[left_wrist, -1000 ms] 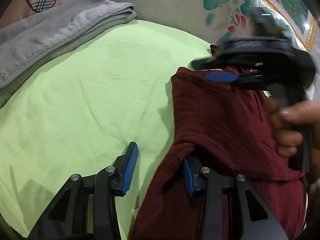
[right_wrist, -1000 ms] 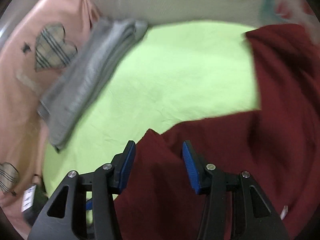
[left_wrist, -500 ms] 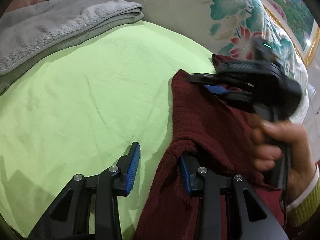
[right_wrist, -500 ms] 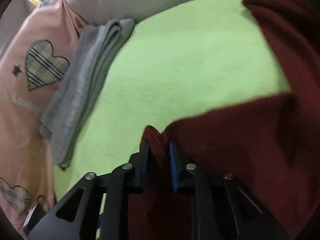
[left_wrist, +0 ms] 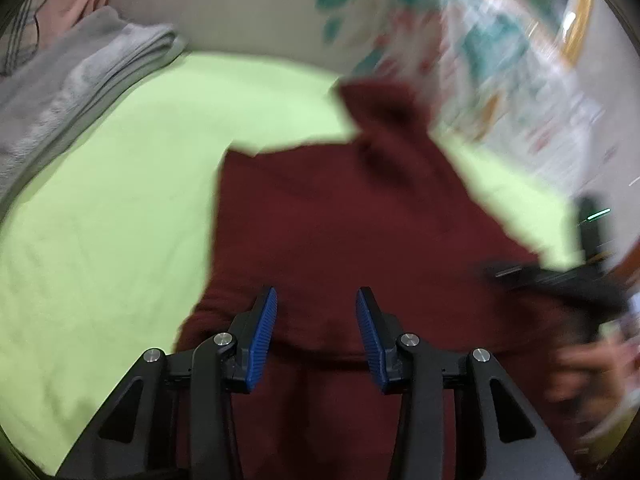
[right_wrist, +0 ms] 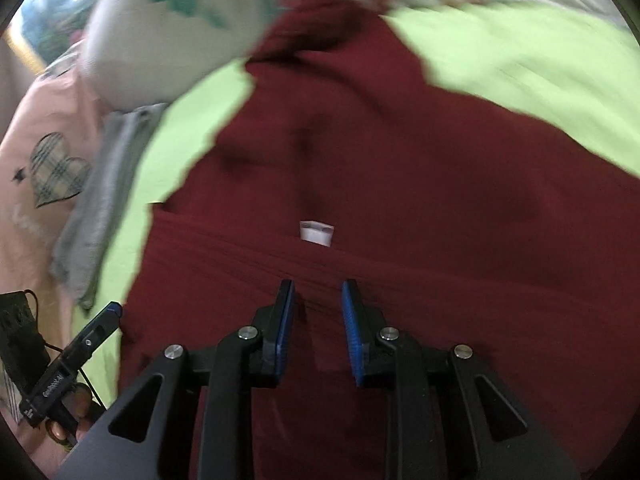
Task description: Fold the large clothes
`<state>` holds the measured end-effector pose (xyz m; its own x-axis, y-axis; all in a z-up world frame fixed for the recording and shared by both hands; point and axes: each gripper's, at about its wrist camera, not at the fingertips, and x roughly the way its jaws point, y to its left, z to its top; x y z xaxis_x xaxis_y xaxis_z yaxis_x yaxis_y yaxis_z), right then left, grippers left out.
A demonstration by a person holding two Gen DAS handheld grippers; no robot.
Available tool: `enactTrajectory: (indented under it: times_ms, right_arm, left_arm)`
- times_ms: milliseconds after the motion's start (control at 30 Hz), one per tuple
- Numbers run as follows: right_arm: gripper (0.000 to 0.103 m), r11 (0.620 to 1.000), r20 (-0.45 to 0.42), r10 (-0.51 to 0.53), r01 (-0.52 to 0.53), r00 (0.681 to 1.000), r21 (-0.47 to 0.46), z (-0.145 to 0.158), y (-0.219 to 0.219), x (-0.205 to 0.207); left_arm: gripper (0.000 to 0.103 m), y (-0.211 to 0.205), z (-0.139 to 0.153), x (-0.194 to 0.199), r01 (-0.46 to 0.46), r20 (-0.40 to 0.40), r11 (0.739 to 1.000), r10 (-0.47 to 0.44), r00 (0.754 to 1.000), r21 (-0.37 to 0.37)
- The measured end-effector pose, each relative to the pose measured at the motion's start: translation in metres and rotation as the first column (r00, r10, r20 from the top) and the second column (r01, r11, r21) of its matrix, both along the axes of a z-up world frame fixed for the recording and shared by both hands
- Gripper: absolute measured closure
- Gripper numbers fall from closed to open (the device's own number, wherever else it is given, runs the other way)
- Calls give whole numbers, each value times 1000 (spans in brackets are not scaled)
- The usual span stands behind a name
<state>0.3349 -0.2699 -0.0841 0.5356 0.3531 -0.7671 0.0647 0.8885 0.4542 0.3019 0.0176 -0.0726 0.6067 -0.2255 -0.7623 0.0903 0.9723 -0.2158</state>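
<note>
- Garment: dark red ribbed knit sweater (right_wrist: 400,168), spread over lime-green bed sheet (left_wrist: 112,200); white label (right_wrist: 316,233) sits at sweater centre.
- Handling, as judged: soft, limp, moderately heavy knit; it sags and stretches. Take hold at folded edges or hem corners.
- Left gripper (left_wrist: 316,330): jaws stand moderately apart above sweater's near edge; no fabric pinched.
- Right gripper (right_wrist: 318,320): jaws narrow; whether they pinch a fabric ridge cannot be told.
- Containers: none visible; folded grey towel (left_wrist: 68,92) lies well left of sweater.
</note>
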Motion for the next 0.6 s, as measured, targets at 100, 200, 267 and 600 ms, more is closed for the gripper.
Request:
enactTrajectory:
  times_ms: [100, 200, 267, 600]
  right_arm:
    - [78, 999, 39, -36, 37, 999, 0, 10, -25, -4]
    - [78, 999, 94, -36, 37, 995, -5, 29, -35, 7]
    - [78, 1000, 114, -24, 24, 993, -6, 39, -37, 21]
    - [68, 999, 150, -19, 23, 989, -26, 64, -40, 120]
  left_arm:
    - [66, 5, 0, 3, -4, -16, 1000, 4, 1000, -23]
    - [63, 2, 23, 12, -16, 24, 1000, 16, 1000, -12]
    - [55, -1, 42, 26, 0, 45, 999, 2, 999, -39]
    - [52, -60, 75, 160, 68, 49, 996, -71, 996, 51]
